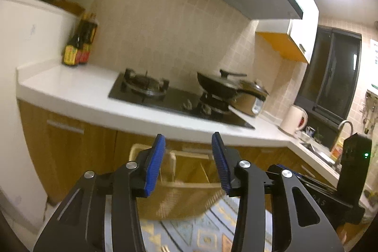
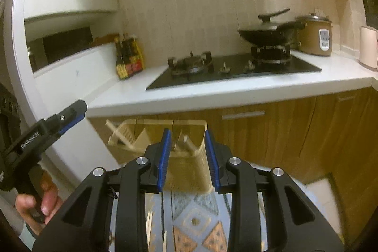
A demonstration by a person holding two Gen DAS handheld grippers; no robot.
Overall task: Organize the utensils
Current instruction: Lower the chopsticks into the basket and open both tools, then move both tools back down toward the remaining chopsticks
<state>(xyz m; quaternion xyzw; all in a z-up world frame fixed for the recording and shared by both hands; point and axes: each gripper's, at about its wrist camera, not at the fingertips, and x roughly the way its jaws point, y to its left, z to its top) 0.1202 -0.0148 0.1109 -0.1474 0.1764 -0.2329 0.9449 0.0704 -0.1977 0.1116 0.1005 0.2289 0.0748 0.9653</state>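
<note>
Utensils in the beige slatted plastic caddy (image 2: 179,155) are sitting just beyond my right gripper (image 2: 186,157); both grippers, left (image 1: 187,164) too, are spreading empty; blur is risking a mis-aimed pinch.

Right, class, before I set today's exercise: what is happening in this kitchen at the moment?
A person holds a two-finger gripper in each hand, aimed at a beige utensil holder that sits low in front of the wooden cabinets, on a patterned surface. The left gripper and the right gripper are both open and grip nothing. A few utensils, too blurred to name, stand in the holder. On the counter behind are a stove, a wok and sauce bottles.
</note>
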